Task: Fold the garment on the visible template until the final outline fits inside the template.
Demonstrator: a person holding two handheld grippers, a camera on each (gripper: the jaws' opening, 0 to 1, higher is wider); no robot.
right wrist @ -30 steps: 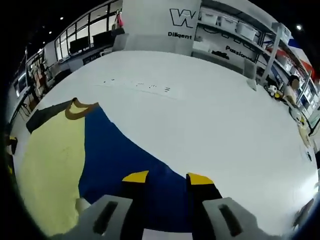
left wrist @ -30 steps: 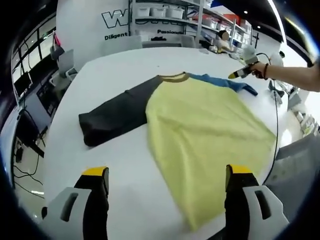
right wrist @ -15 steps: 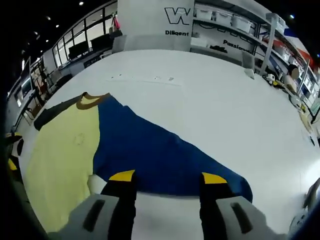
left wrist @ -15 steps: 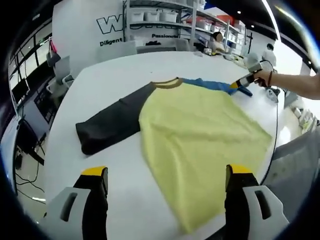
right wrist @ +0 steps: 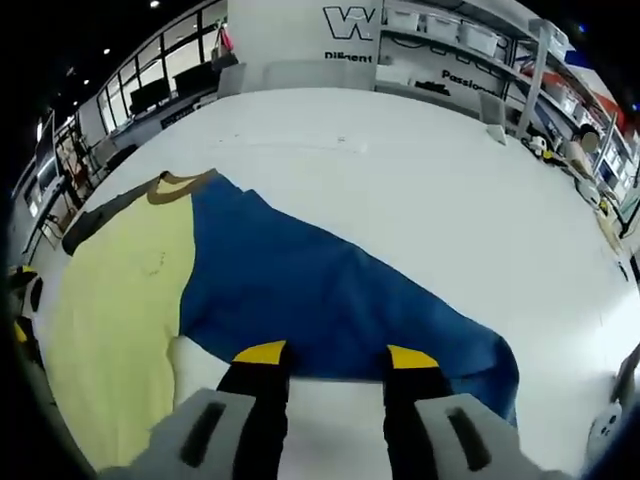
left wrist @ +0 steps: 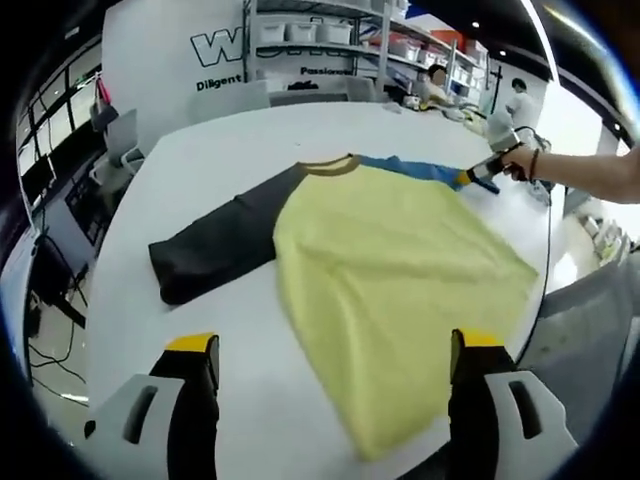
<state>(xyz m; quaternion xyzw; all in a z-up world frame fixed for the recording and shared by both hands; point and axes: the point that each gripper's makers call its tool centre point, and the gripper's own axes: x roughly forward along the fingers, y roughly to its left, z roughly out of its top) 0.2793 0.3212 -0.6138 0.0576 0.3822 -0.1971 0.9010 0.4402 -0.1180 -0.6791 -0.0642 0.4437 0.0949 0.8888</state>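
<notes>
The shirt [left wrist: 390, 290] lies flat on the white table [left wrist: 200, 170], ahead of the open, empty left gripper [left wrist: 335, 365]. The right gripper [right wrist: 335, 360], jaws parted, hovers over the blue sleeve [right wrist: 330, 290]. Soft, limp cloth; the sleeve's cuff edge looks best to pinch.

The right gripper [right wrist: 326, 355] holds its fingers apart at the edge of the shirt's blue sleeve [right wrist: 330, 290], spread flat on the white counter [right wrist: 430, 190].
</notes>
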